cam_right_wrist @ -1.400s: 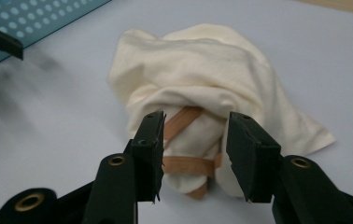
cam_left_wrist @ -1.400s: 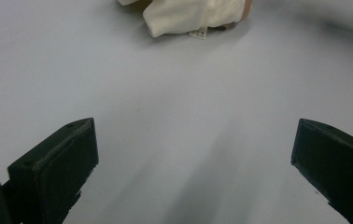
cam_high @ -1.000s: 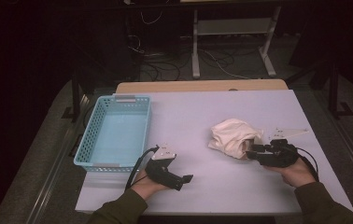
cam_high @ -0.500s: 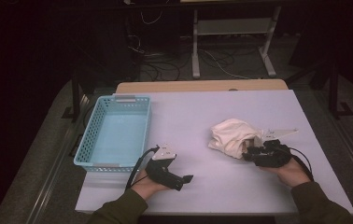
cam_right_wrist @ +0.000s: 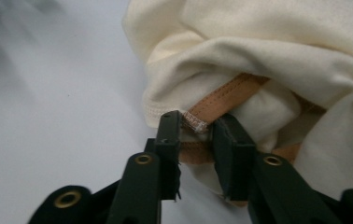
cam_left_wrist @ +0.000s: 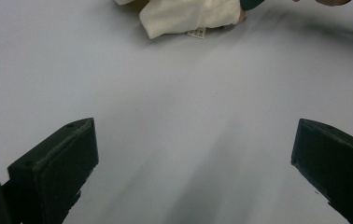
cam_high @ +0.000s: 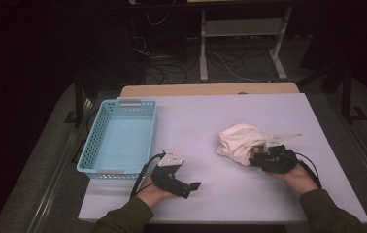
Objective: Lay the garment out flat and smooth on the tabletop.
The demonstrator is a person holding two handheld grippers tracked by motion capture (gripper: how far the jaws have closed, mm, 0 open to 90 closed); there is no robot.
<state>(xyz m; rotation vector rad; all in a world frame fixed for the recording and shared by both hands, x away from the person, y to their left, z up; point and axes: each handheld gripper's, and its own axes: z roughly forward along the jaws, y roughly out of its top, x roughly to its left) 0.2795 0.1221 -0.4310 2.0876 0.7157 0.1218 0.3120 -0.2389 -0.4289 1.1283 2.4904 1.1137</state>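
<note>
While the white surface (cam_high: 210,121) is lying bare near the blue basket (cam_high: 118,138), the cream garment (cam_high: 240,141) is sitting bunched at its right side; the right claw (cam_right_wrist: 195,140), just closing, is pinching its tan-taped hem and should be gathering more fabric before lifting, as the left claw (cam_left_wrist: 188,172) is resting spread apart.

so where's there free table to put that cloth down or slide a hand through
The widest bare stretch of the table runs between the blue basket and the cream cloth, back to the far edge. The basket itself is empty. The near edge between the left gripper and right gripper is also free. It is crowded only at the cloth, which the right gripper pinches.
</note>
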